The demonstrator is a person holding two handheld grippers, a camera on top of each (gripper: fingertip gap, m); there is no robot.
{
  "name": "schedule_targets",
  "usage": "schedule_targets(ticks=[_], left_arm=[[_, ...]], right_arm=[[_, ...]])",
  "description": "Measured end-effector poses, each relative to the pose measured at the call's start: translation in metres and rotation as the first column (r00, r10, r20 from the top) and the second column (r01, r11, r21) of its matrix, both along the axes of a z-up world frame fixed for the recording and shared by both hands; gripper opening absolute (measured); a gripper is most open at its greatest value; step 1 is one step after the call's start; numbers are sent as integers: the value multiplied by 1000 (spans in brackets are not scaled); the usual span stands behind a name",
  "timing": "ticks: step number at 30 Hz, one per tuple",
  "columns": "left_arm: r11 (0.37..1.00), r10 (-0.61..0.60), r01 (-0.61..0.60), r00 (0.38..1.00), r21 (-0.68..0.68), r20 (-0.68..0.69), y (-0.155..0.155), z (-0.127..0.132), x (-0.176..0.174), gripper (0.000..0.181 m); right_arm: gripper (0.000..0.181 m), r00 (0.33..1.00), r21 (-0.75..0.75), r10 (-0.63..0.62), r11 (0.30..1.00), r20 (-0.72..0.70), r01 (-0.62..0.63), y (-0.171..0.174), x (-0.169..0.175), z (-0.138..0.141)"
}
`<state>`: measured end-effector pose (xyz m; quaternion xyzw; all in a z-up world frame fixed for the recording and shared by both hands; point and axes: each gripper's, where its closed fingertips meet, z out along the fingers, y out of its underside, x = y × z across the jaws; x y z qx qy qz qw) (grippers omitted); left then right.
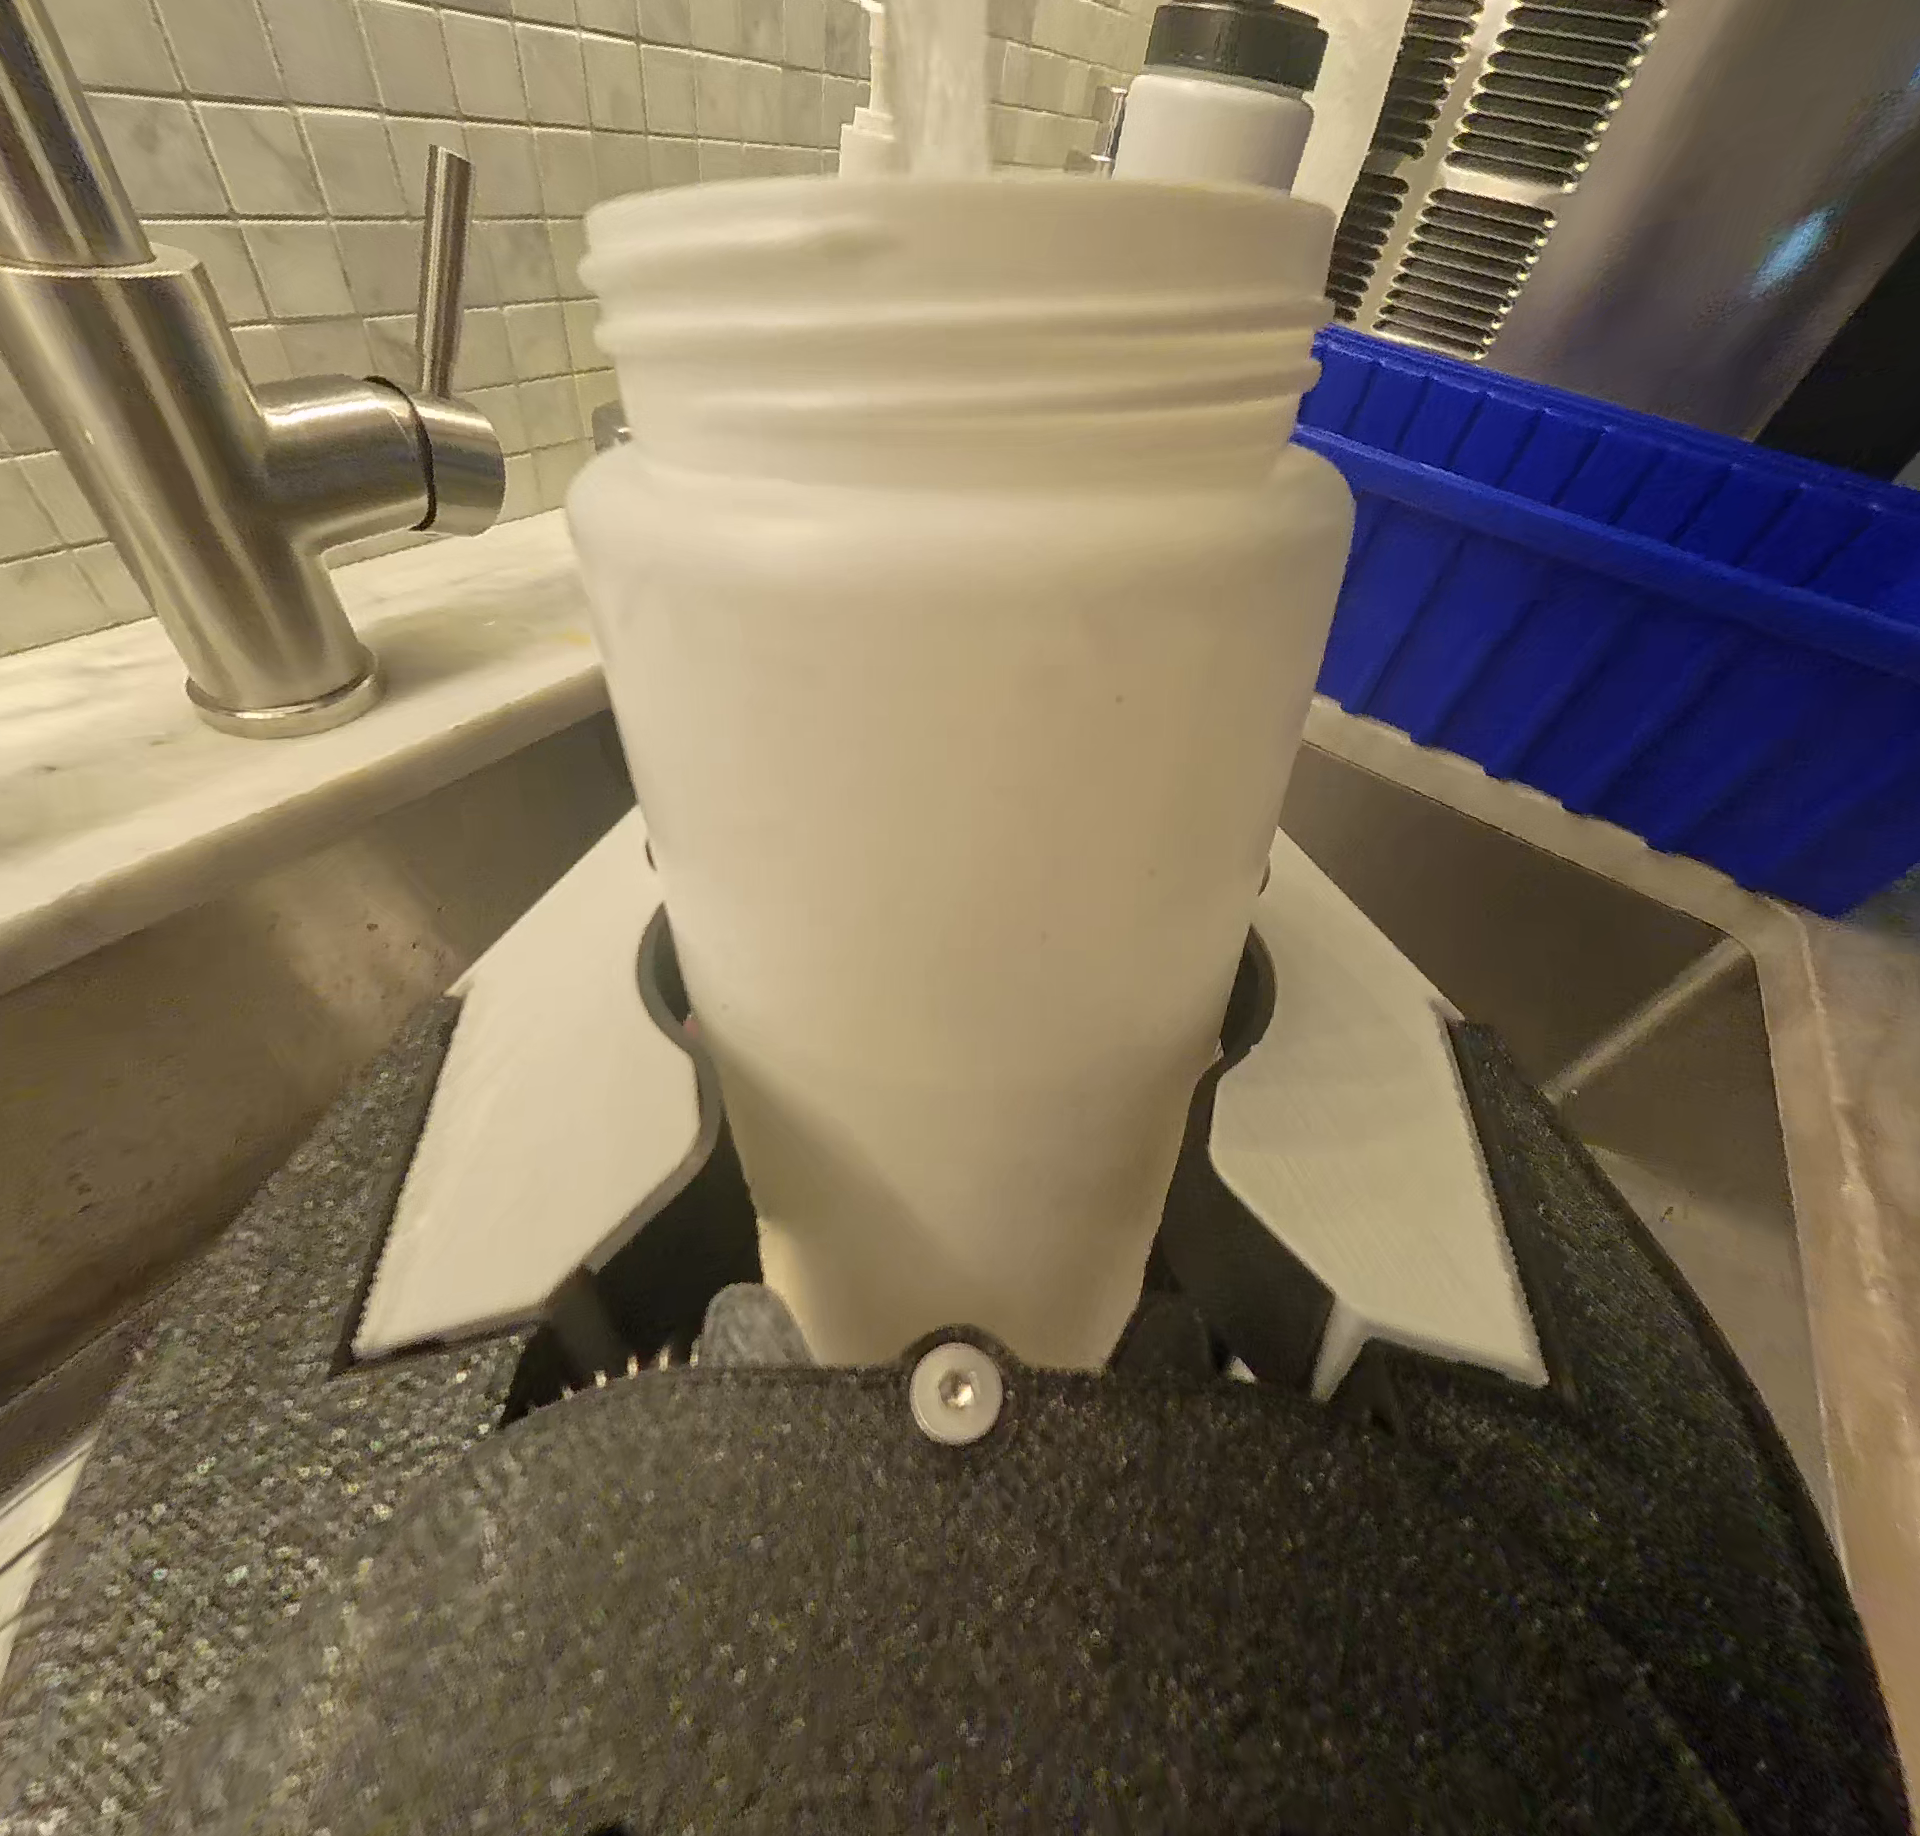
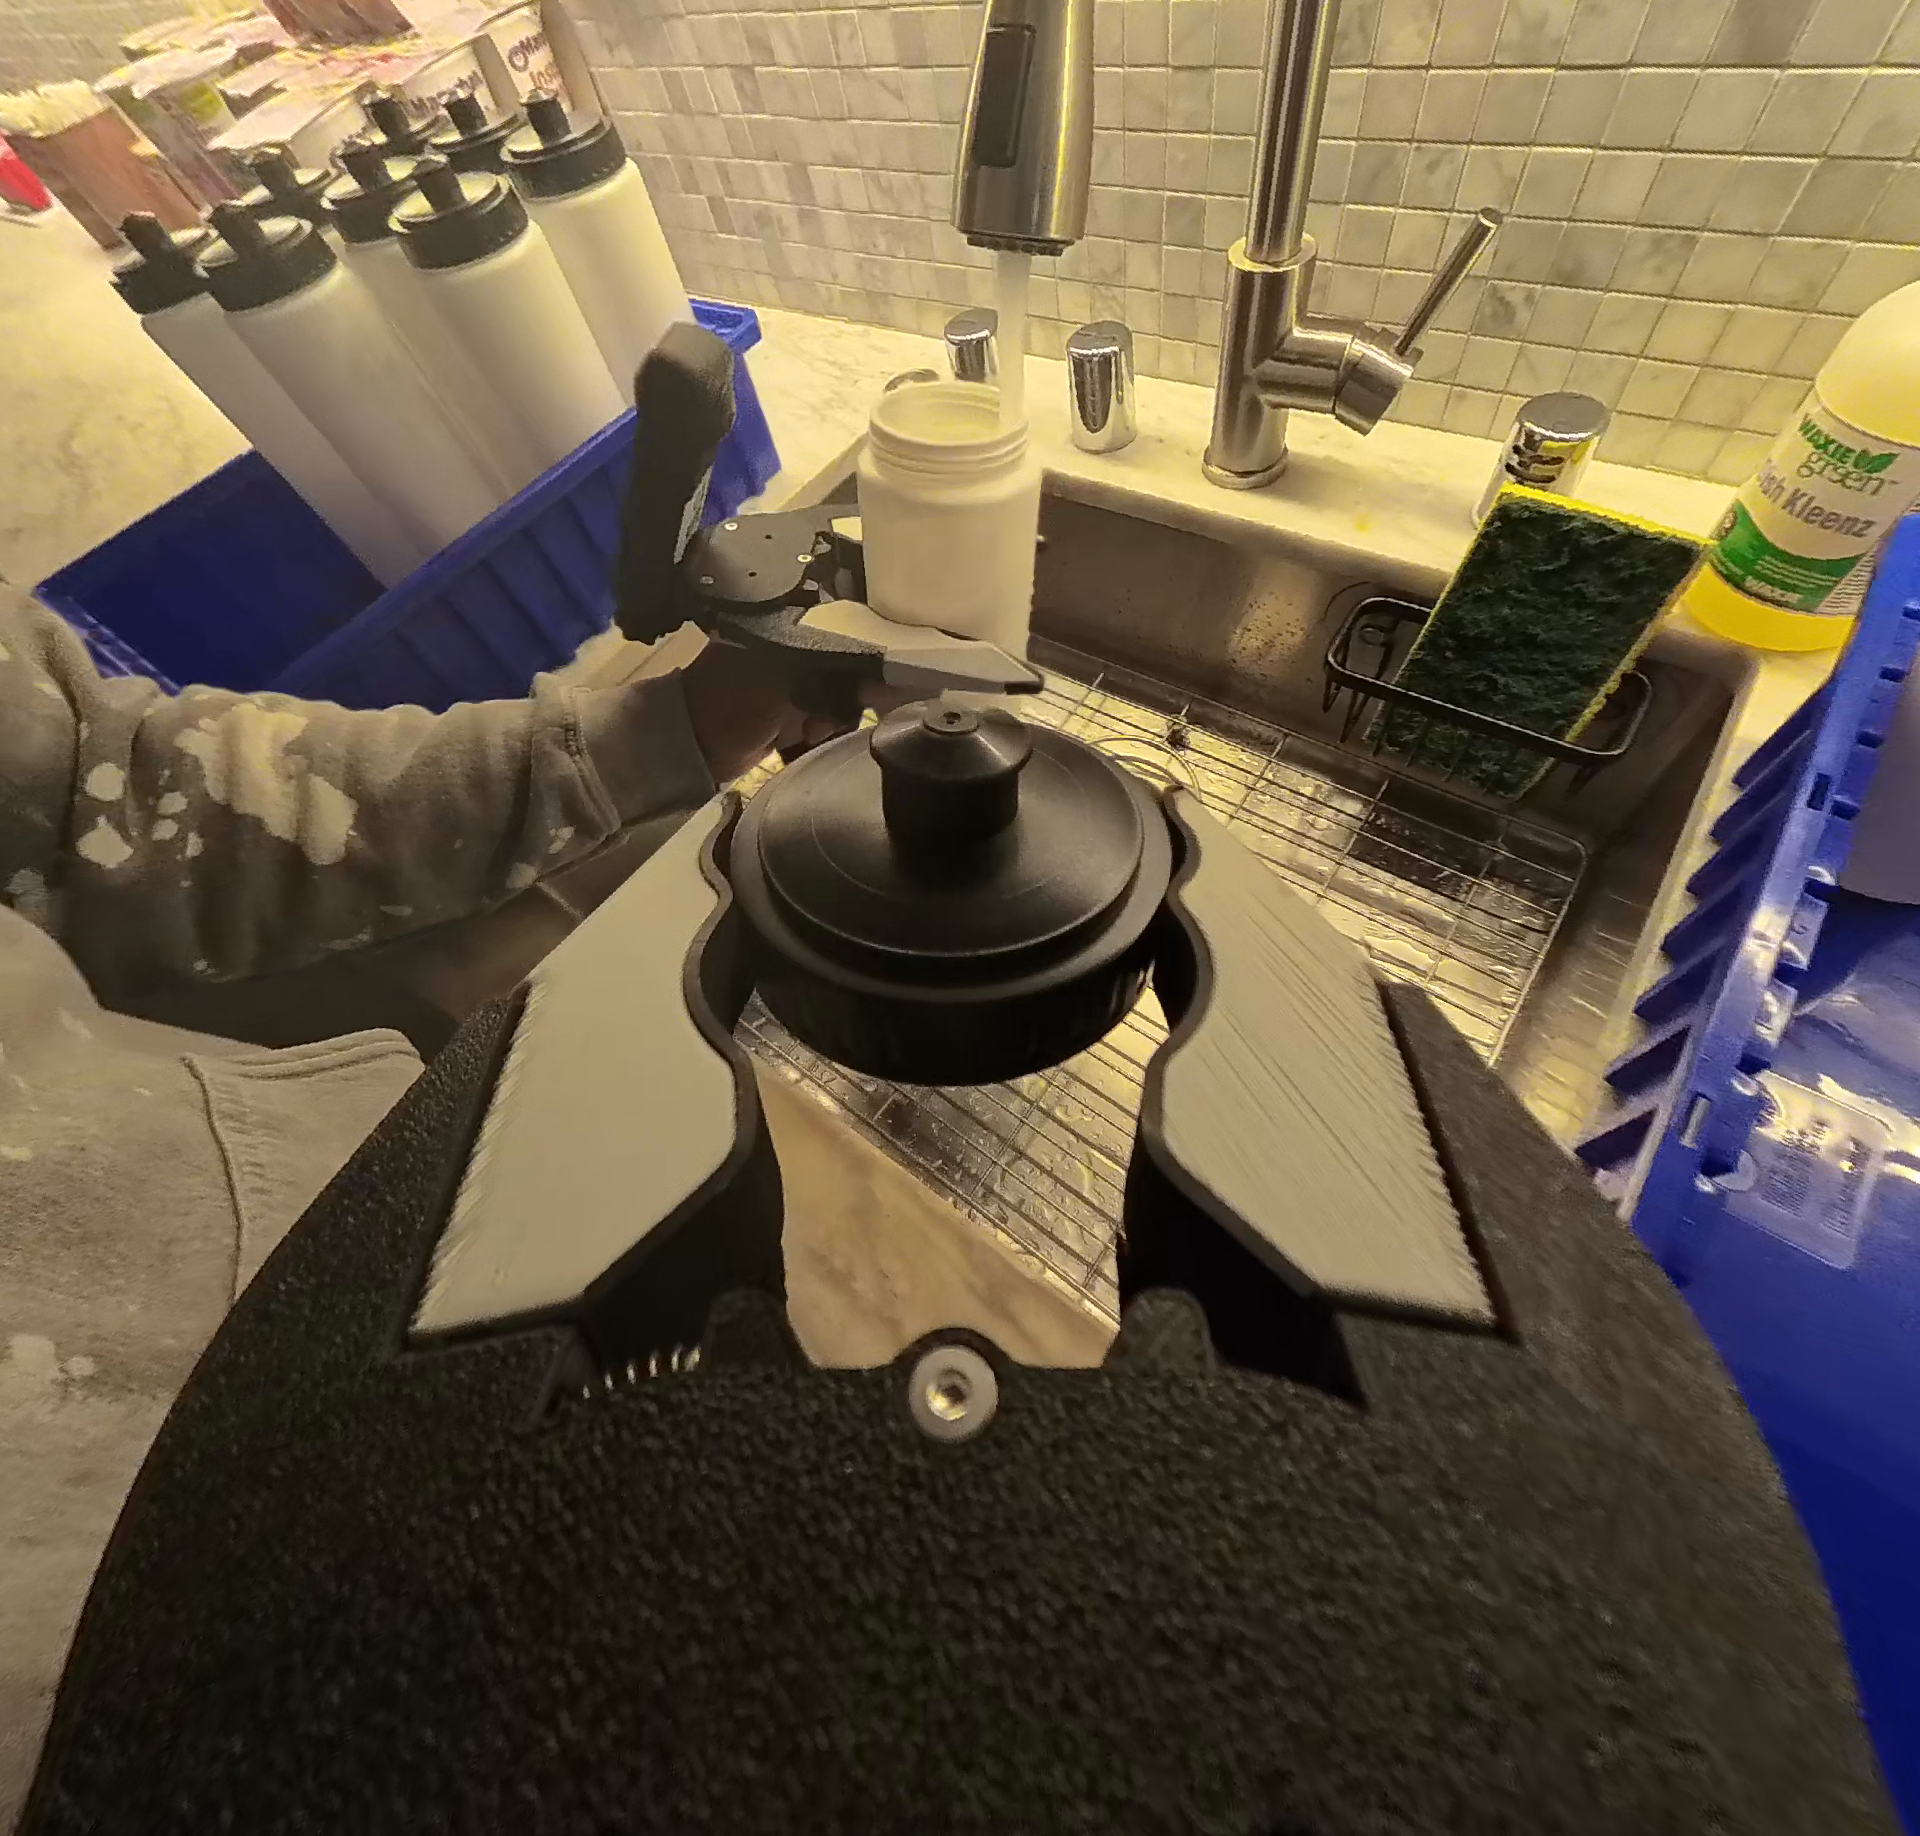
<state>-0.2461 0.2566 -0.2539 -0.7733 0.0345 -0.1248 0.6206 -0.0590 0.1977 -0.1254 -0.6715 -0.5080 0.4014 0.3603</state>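
My left gripper [image 1: 956,965] is shut on a white open-mouthed plastic bottle [image 1: 956,706] and holds it upright over the sink. A stream of water [image 1: 945,41] runs into its threaded mouth. The right wrist view shows the same bottle [image 2: 948,519] under the running faucet head [image 2: 1023,93], with the left gripper [image 2: 883,633] around it. My right gripper [image 2: 951,913] is shut on a black screw lid with a spout [image 2: 951,882] and holds it above the sink's wire rack [image 2: 1351,851].
A blue bin [image 2: 436,591] at left holds several white bottles with black lids [image 2: 457,332]; it also shows in the left wrist view [image 1: 1621,633]. A steel faucet base and lever [image 2: 1309,352] stand behind the sink. A green sponge [image 2: 1527,623] sits in a black caddy. A yellow soap bottle [image 2: 1818,498] and another blue bin [image 2: 1787,1007] are at right.
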Motion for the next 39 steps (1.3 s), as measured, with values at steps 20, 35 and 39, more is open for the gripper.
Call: schedule_targets(ticks=[20,35,39], left_arm=[[990,-29,34,999,137,-38,-115,103,118,103],[991,61,-54,997,121,-48,-126,48,171,102],[989,69,-60,996,135,-59,-128,39,170,102]], right_arm=[[78,827,104,546,838,-135,-536,-80,-55,94],[78,731,5,683,731,-6,-683,-124,-50,17],[78,744,2,668,744,-30,-668,-122,-50,9]])
